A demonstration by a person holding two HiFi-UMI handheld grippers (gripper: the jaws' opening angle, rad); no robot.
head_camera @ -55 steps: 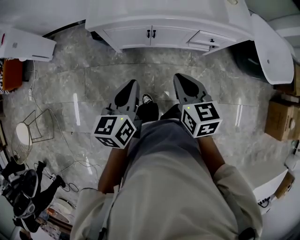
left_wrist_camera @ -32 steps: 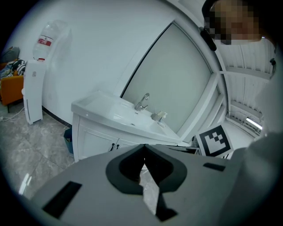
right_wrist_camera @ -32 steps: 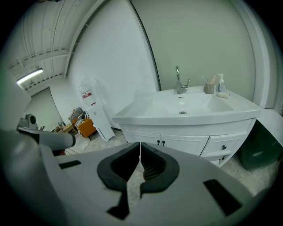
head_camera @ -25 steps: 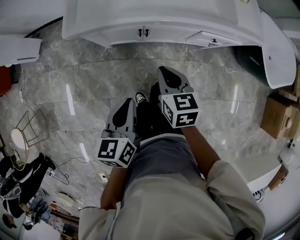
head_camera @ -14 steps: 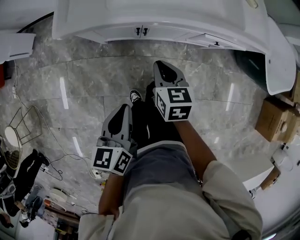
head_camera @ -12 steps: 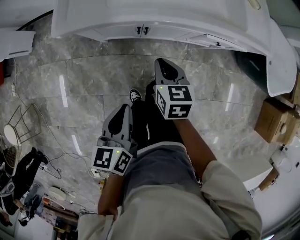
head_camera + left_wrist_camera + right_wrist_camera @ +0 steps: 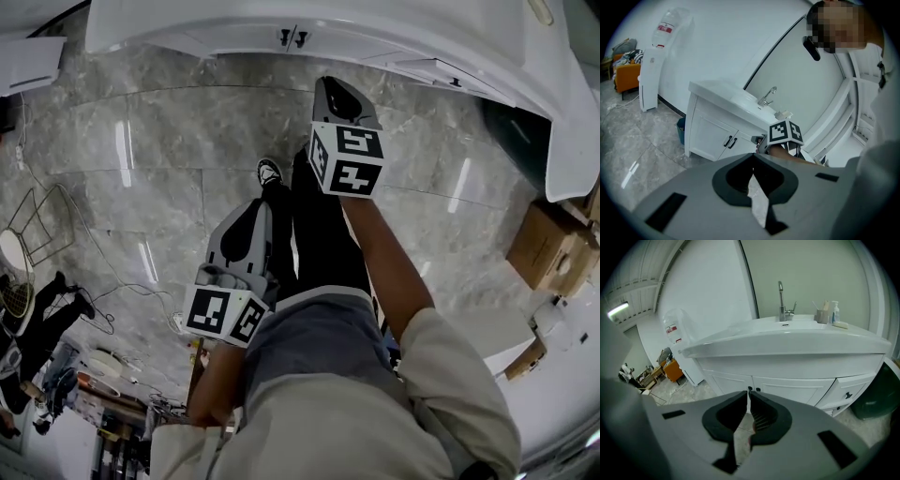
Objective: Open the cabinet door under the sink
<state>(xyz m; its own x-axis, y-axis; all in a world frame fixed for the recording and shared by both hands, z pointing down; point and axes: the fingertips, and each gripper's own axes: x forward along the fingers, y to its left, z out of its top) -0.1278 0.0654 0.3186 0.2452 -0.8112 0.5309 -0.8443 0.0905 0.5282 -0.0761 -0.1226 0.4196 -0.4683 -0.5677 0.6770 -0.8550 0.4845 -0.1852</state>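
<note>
Head view: the right gripper (image 7: 343, 92) reaches toward the cabinet (image 7: 253, 39) at the floor's far edge, while the left gripper (image 7: 246, 223) hangs back. Left gripper view: jaws together, empty; both white doors (image 7: 715, 136) are closed. Right gripper view: jaws nearly touching, empty, aimed at the paired black handles (image 7: 753, 390) under the sink (image 7: 787, 333). Nothing is done yet; grasping and pulling remain.
</note>
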